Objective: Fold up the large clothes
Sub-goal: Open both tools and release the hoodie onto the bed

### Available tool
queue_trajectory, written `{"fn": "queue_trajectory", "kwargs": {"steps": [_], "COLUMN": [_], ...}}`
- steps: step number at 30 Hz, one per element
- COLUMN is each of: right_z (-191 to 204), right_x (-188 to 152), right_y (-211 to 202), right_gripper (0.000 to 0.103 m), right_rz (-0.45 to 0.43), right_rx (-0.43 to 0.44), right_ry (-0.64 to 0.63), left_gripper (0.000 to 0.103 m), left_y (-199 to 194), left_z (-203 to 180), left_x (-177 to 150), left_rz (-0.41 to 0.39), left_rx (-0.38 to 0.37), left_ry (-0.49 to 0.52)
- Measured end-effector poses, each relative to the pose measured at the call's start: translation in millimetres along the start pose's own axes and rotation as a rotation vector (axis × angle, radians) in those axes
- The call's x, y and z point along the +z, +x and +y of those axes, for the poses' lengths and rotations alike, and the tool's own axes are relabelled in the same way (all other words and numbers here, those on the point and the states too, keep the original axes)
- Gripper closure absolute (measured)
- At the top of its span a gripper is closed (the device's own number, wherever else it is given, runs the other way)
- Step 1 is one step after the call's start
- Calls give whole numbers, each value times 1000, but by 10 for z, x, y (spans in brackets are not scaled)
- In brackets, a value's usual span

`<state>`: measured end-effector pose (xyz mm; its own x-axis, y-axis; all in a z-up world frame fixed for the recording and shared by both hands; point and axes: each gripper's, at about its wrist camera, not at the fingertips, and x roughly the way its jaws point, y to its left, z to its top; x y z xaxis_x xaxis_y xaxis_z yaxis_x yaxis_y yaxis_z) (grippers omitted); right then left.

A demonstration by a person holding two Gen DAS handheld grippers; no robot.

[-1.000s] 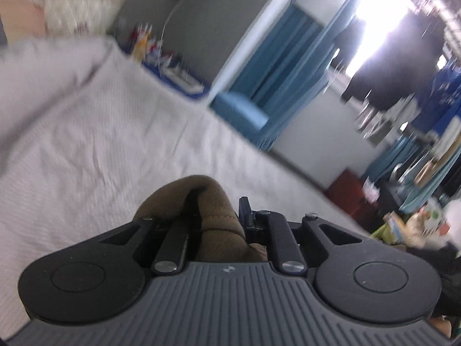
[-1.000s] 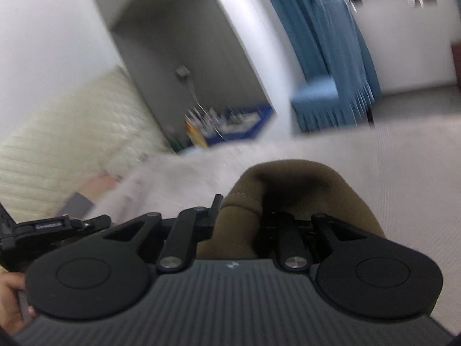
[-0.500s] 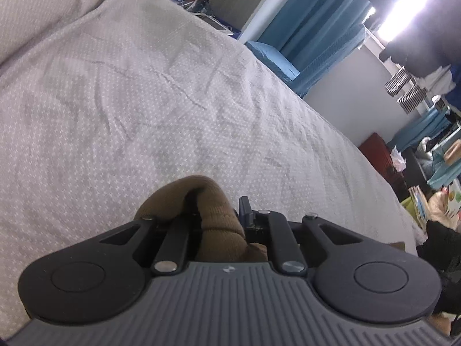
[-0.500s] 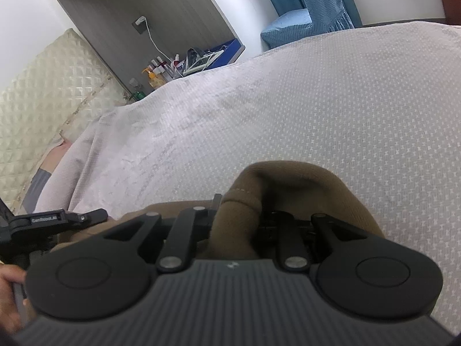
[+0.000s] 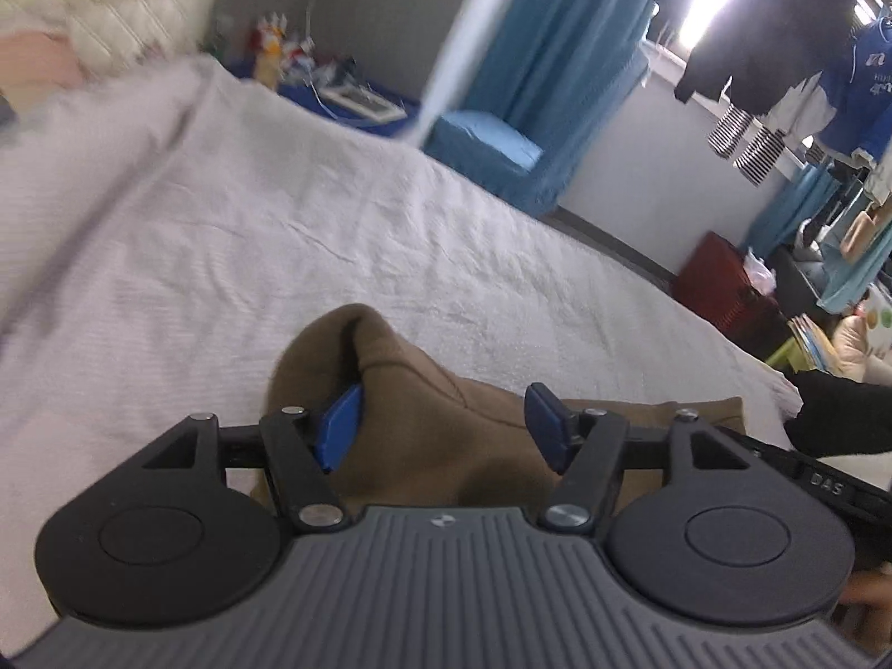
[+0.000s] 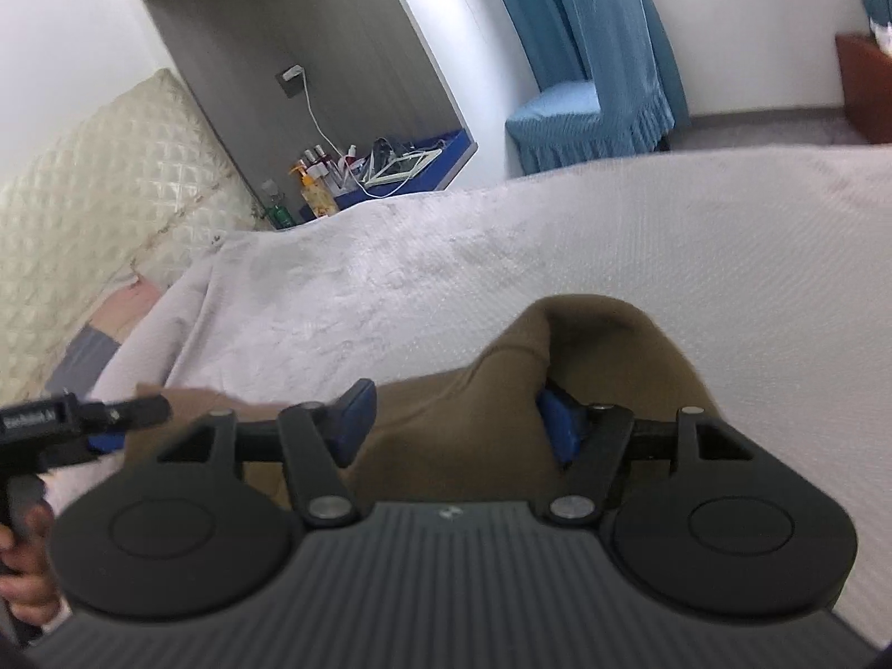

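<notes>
A brown knit garment point(image 5: 440, 435) lies on the white bedspread point(image 5: 279, 234). My left gripper point(image 5: 443, 423) is open, its blue pads point(image 5: 340, 423) spread on either side of a bunched fold of the garment. In the right wrist view the same brown garment point(image 6: 585, 368) lies between the spread blue pads point(image 6: 351, 418) of my right gripper point(image 6: 454, 418), which is open too. The left gripper point(image 6: 83, 418) shows at the left edge of the right wrist view, over the garment's far edge.
The bedspread point(image 6: 502, 256) stretches ahead to a quilted headboard point(image 6: 100, 178). A blue shelf with bottles point(image 6: 357, 173) and a blue covered chair point(image 6: 580, 117) stand past the bed. Hanging clothes point(image 5: 780, 56) and a red cabinet point(image 5: 719, 279) are to the right.
Both grippers were shut on the brown garment and have opened, letting it go. The garment now rests on the bed between the spread pads. Both cameras tilted up.
</notes>
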<state>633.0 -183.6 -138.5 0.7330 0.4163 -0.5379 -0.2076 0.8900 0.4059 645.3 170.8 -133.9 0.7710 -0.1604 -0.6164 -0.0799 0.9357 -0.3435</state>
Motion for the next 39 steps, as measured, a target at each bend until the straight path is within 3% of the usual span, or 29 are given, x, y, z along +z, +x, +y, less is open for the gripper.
{"fn": "queue_trajectory", "kwargs": {"steps": [9, 16, 22, 26, 30, 39], "right_z": [332, 484, 720, 836, 947, 1125], "right_x": [-272, -780, -1179, -1460, -1590, -1560], "right_y": [-1298, -2209, -2706, -2856, -2777, -2202], "right_gripper": [37, 37, 37, 37, 37, 38], "right_rz": [-112, -124, -133, -147, -142, -98], "right_rx": [28, 71, 91, 131, 133, 71], "right_ry": [-83, -94, -171, -171, -194, -190], "left_gripper": [34, 34, 34, 34, 34, 35], "left_y": [-1478, -2453, -2961, -3148, -3109, -2836], "left_z": [-493, -837, -951, -945, -776, -329], "left_x": [-514, -1274, -1994, -2393, -2598, -2537], "left_rz": [-107, -154, -186, -212, -191, -143], "left_rx": [-7, -13, 23, 51, 47, 49], "left_ry": [33, 77, 142, 199, 163, 108]}}
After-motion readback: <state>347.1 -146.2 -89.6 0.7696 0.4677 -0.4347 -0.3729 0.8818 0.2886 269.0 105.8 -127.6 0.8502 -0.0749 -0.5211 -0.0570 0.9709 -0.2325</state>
